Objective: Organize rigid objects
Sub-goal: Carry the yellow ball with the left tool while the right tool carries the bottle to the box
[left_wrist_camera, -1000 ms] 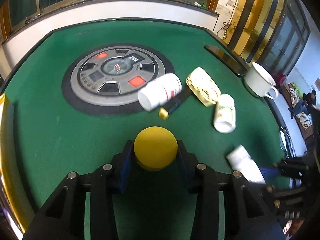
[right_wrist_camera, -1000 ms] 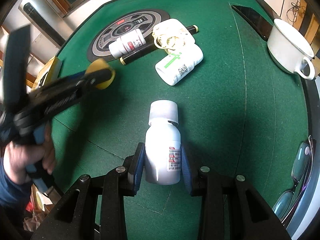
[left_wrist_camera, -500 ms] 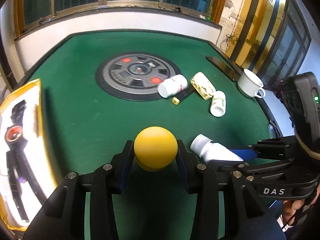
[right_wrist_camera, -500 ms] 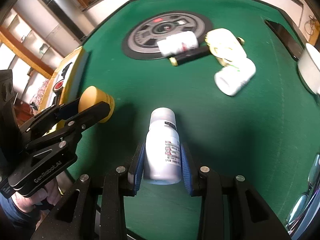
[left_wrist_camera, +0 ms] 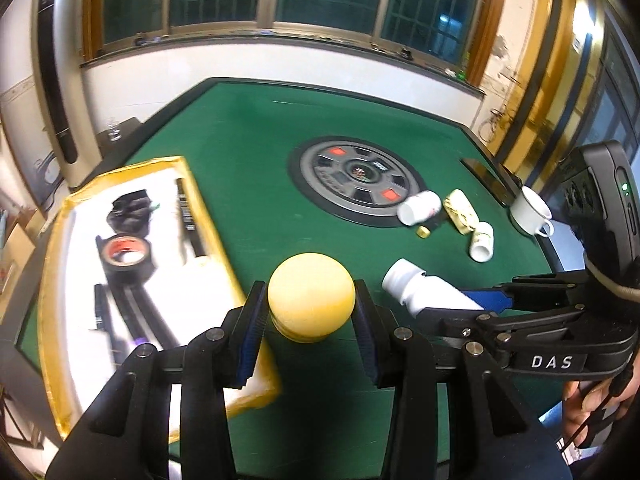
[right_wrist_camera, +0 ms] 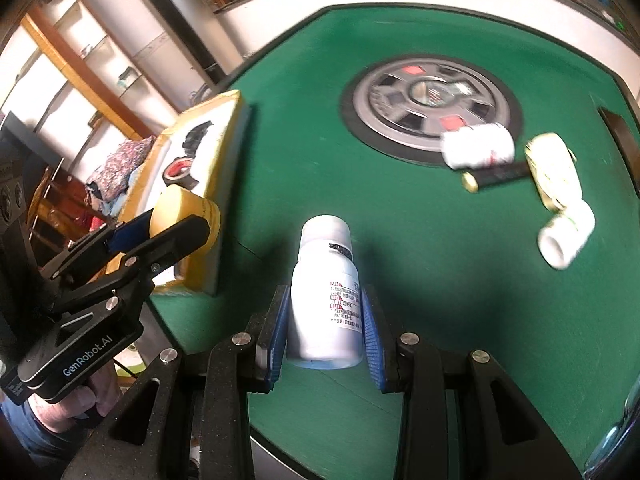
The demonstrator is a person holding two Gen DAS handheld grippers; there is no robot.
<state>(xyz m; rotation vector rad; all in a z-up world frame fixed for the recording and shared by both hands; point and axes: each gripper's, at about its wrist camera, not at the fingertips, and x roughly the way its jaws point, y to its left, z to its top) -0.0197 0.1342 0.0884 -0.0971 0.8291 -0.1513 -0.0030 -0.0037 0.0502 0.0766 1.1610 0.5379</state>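
My left gripper is shut on a yellow round-capped jar, held above the table's near left part beside the yellow-rimmed tray. From the right wrist the same left gripper and yellow jar hang at the tray's near corner. My right gripper is shut on a white medicine bottle with a white cap, lifted over the green felt. That bottle also shows in the left wrist view at the right.
Two white bottles, a cream box and a black gold-capped tube lie by the round grey panel. A white cup stands at the right edge. The tray holds a tape roll and black tools.
Both grippers have risen and swung left with their loads. The tray has come into view at the left, and the loose bottles now look farther away.
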